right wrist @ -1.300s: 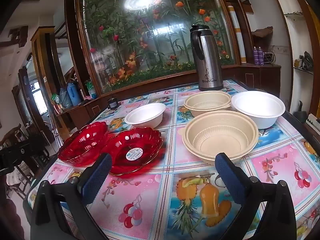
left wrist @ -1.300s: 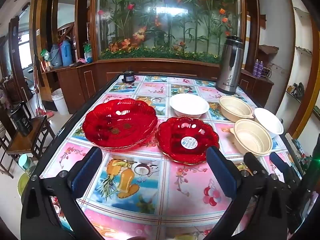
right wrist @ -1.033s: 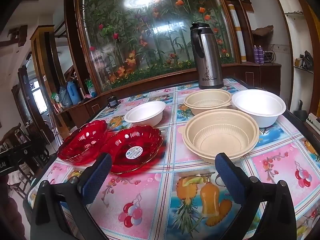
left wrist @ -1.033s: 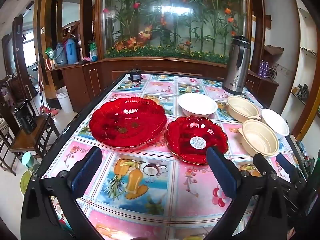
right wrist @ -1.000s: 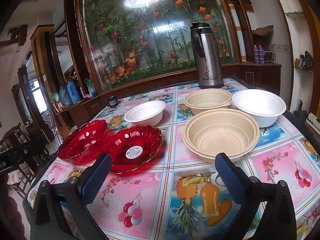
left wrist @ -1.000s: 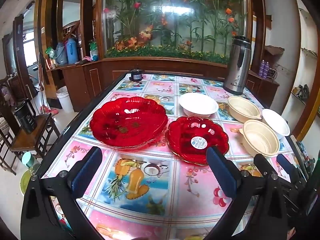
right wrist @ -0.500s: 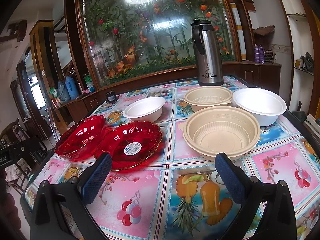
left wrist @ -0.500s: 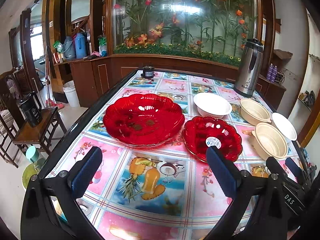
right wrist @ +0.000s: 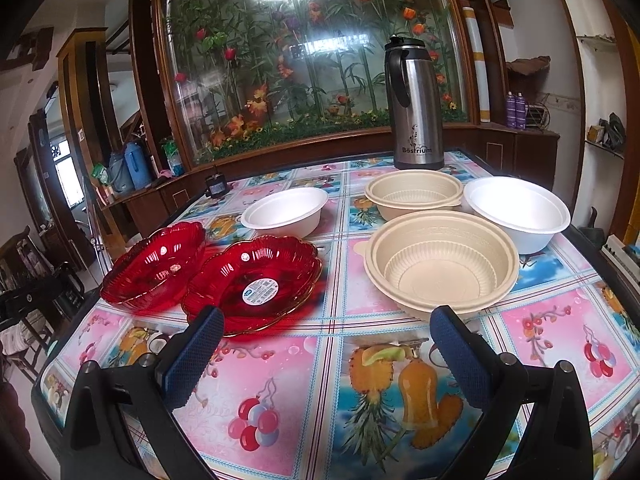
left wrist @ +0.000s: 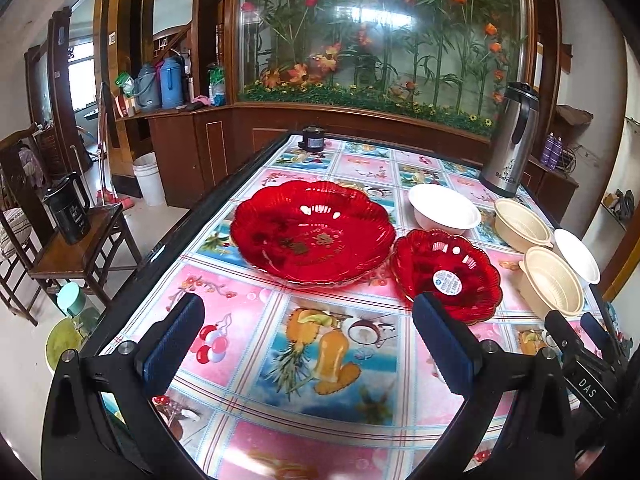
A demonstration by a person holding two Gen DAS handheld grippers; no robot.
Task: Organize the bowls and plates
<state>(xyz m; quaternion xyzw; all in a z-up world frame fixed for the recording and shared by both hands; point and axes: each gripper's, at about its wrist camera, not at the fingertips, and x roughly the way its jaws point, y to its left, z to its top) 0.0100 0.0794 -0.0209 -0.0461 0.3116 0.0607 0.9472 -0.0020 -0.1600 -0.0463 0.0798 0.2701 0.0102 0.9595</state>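
Observation:
A large red scalloped plate (left wrist: 312, 232) and a smaller red plate with a white sticker (left wrist: 446, 274) sit side by side on the fruit-print table. Both also show in the right wrist view: the large plate (right wrist: 154, 266), the small plate (right wrist: 252, 282). Two beige bowls (right wrist: 440, 264) (right wrist: 414, 194) and two white bowls (right wrist: 284, 212) (right wrist: 518, 210) stand to the right. My left gripper (left wrist: 308, 328) is open and empty above the near table, short of the red plates. My right gripper (right wrist: 326, 340) is open and empty, short of the near beige bowl.
A steel thermos jug (right wrist: 416, 104) stands at the far right of the table. A small dark jar (left wrist: 313, 138) sits at the far edge. A wooden chair with a black kettle (left wrist: 66, 210) stands off the table's left side. A glass flower cabinet (left wrist: 380, 40) backs the table.
The left gripper has swung to the left, so the plates and bowls sit further right in its view. The right gripper has barely moved. Both stay open.

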